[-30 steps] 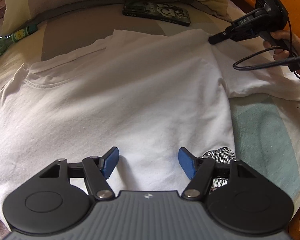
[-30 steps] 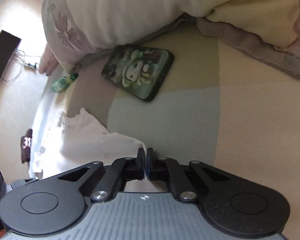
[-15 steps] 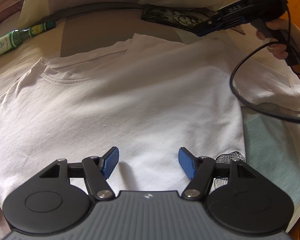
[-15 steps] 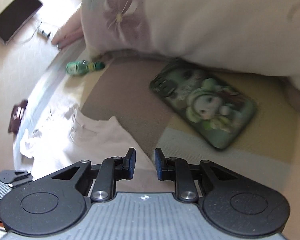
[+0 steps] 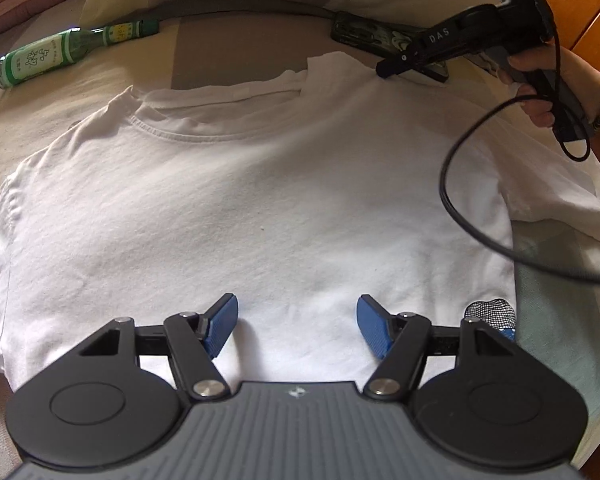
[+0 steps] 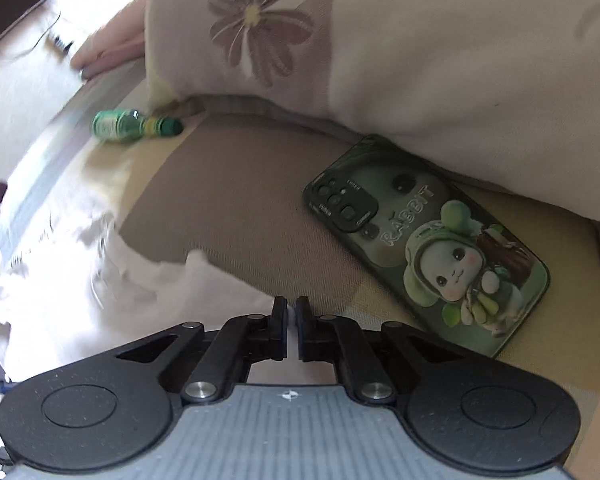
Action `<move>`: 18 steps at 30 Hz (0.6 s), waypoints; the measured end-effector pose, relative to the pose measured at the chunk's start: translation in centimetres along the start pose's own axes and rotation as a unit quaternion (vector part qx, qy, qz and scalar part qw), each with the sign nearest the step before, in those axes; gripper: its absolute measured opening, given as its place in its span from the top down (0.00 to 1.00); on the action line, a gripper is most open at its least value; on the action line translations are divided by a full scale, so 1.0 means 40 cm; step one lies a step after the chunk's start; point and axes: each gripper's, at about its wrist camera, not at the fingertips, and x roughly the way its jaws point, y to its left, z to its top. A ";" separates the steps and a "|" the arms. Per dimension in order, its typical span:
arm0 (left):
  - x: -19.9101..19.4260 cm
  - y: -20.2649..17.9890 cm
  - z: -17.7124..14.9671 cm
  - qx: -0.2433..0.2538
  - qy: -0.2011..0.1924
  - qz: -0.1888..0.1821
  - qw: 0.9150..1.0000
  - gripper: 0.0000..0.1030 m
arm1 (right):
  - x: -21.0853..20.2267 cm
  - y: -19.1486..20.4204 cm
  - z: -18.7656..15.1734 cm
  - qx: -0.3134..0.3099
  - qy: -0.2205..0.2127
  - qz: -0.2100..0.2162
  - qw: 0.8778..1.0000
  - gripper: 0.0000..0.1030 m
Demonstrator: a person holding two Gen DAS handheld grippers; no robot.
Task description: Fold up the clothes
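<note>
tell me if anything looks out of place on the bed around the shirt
Yes: a green glass bottle lies on its side and a phone in a rabbit case rests just past the white t-shirt, odd clutter on a folding surface.

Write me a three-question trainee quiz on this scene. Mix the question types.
1. True or false: the green bottle stands upright on the bed.
2. Multiple choice: the left gripper is over the lower part of the white T-shirt. Its jaws are: A) open, with no fabric pinched; B) shut on the shirt's collar; C) shut on the bottle.
3. Short answer: what word is printed on the phone case?

Key:
1. False. It lies on its side.
2. A.
3. RABBIT.
</note>
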 end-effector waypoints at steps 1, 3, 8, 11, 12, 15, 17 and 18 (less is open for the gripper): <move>-0.007 0.000 0.003 0.005 -0.003 0.000 1.000 0.35 | -0.017 0.000 -0.007 0.007 -0.008 -0.001 1.000 0.89; -0.022 -0.002 0.007 0.018 -0.009 0.004 1.000 0.35 | -0.087 -0.001 -0.044 0.039 -0.031 0.004 0.999 0.84; -0.046 -0.004 0.019 0.016 -0.017 -0.001 1.000 0.35 | -0.278 -0.013 -0.252 0.188 -0.081 0.008 0.979 0.65; -0.050 -0.024 0.022 0.019 -0.015 -0.015 1.000 0.35 | -0.367 -0.005 -0.432 0.286 -0.099 -0.004 0.953 0.58; -0.050 -0.035 0.022 0.026 -0.013 -0.020 0.999 0.35 | -0.398 -0.004 -0.504 0.321 -0.107 -0.011 0.941 0.55; -0.045 -0.070 0.020 0.050 -0.003 -0.034 0.998 0.35 | -0.462 -0.021 -0.696 0.424 -0.148 -0.046 0.892 0.55; -0.035 -0.098 0.016 0.072 0.004 -0.042 0.996 0.35 | -0.508 -0.052 -0.819 0.492 -0.190 -0.070 0.847 0.55; -0.030 -0.114 0.014 0.082 0.009 -0.045 0.996 0.35 | -0.531 -0.070 -0.878 0.522 -0.216 -0.083 0.821 0.54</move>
